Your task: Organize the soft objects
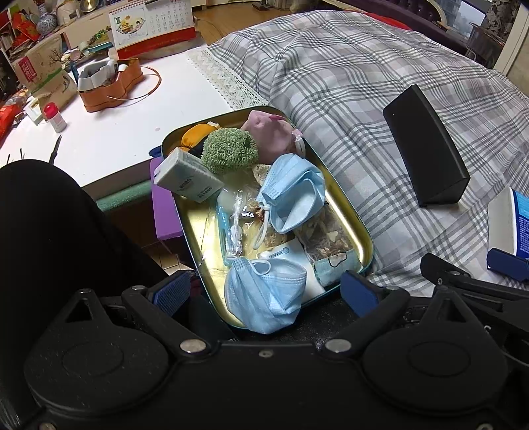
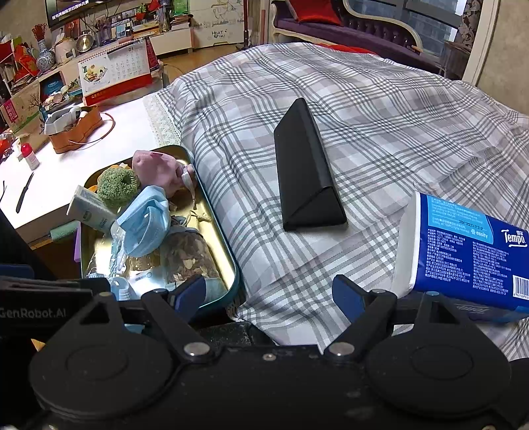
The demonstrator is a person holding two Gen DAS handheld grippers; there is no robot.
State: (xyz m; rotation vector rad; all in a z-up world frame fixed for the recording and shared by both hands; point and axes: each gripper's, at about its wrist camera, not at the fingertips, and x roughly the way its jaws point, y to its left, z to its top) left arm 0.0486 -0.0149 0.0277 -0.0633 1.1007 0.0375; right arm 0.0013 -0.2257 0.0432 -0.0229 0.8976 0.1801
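Observation:
A gold metal tray (image 1: 358, 228) sits at the edge of the plaid cloth. It holds two blue face masks (image 1: 292, 195) (image 1: 266, 294), a green knitted ring (image 1: 229, 150), a pink pouch (image 1: 269, 132), an orange pouch (image 1: 195, 134), a small grey box (image 1: 186, 180) and a mesh sachet (image 1: 325, 236). My left gripper (image 1: 267, 292) is open and empty, its jaws either side of the near mask. My right gripper (image 2: 269, 294) is open and empty above the cloth, right of the tray (image 2: 228, 241). A blue Tempo tissue pack (image 2: 463, 248) lies at its right.
A black triangular case (image 2: 307, 168) lies on the plaid cloth (image 2: 380, 115). A white table (image 1: 125, 122) at the left carries an orange box (image 1: 109, 84), a red-capped bottle (image 1: 54, 115) and a desk calendar (image 1: 152, 28). A purple block (image 1: 165, 205) sits beside the tray.

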